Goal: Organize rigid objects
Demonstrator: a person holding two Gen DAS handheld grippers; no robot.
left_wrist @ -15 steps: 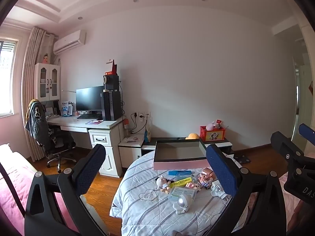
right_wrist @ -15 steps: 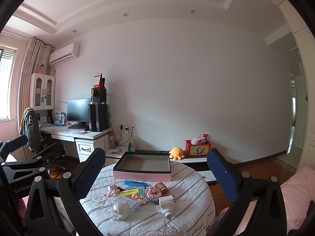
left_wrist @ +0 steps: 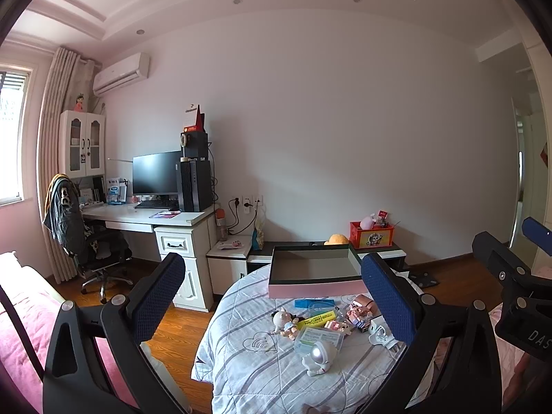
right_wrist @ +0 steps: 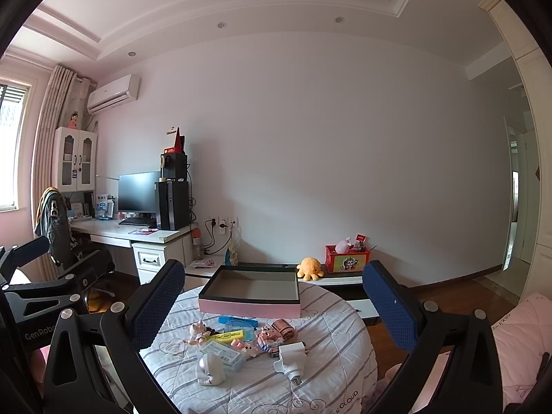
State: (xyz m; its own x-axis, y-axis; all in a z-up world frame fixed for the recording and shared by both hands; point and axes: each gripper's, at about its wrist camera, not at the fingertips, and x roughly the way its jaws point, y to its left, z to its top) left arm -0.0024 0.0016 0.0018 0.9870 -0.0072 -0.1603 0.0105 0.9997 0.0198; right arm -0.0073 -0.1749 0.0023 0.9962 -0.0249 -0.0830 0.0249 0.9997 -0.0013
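Both grippers, left gripper and right gripper, stand spread wide, holding nothing. Small toys lie loose beside the pink box on the round table.

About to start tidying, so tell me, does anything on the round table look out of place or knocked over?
Nothing looks damaged or spilled. Small items lie loosely piled in front of the empty pink box, and the white charger plug lies on its side.

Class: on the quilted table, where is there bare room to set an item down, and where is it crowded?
Free: inside the empty pink box; the quilt right of the white plug; the near edge below the astronaut toy. Crowded: the strip between box and astronaut, with the yellow marker, figurine and block toys close together.
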